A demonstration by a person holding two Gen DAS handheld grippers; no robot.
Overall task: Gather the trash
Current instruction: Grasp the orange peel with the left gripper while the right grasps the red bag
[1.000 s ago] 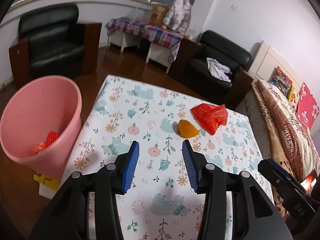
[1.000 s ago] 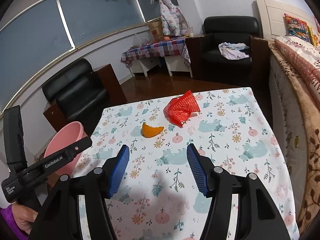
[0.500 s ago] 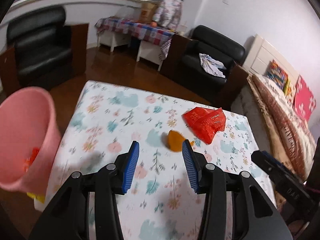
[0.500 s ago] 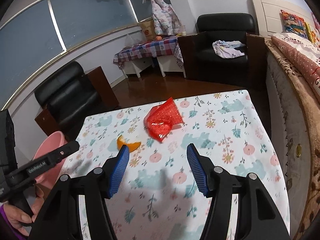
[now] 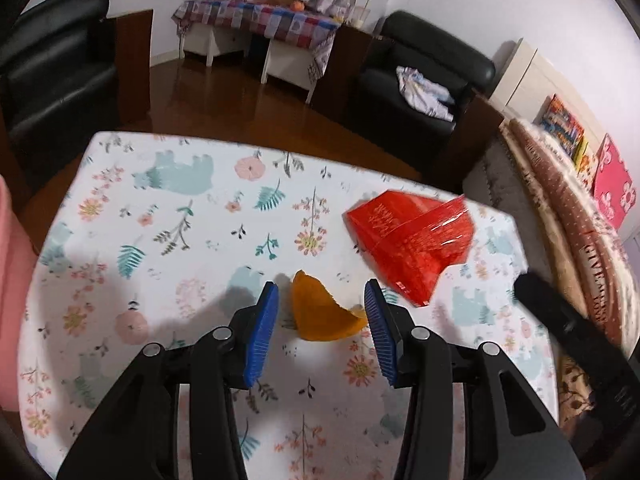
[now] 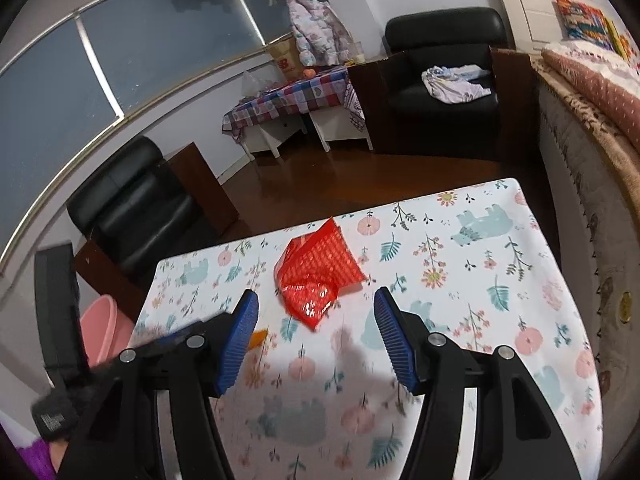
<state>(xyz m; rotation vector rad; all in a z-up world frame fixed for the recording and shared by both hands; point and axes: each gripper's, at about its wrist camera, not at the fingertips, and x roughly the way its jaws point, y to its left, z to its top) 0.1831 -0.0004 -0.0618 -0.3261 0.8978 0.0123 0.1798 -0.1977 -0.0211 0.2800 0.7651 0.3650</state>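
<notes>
Both grippers have swept in: the left gripper point(image 5: 322, 316), jaws spread, now straddles the orange peel point(image 5: 320, 316) at lower centre; the right gripper point(image 6: 316, 334), jaws opening, lines up below the red wrapper point(image 6: 318, 276). Two grabs look imminent.

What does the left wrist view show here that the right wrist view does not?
Only the left wrist view shows the whole orange peel, lying between the open left gripper's blue pads untouched, and the pink pillow on the bed. Only the right wrist view shows the big window and the right gripper, its jaws opening toward the red wrapper, nothing gripped. Both share the wrapper, floral tablecloth, pink bin and black armchairs.
</notes>
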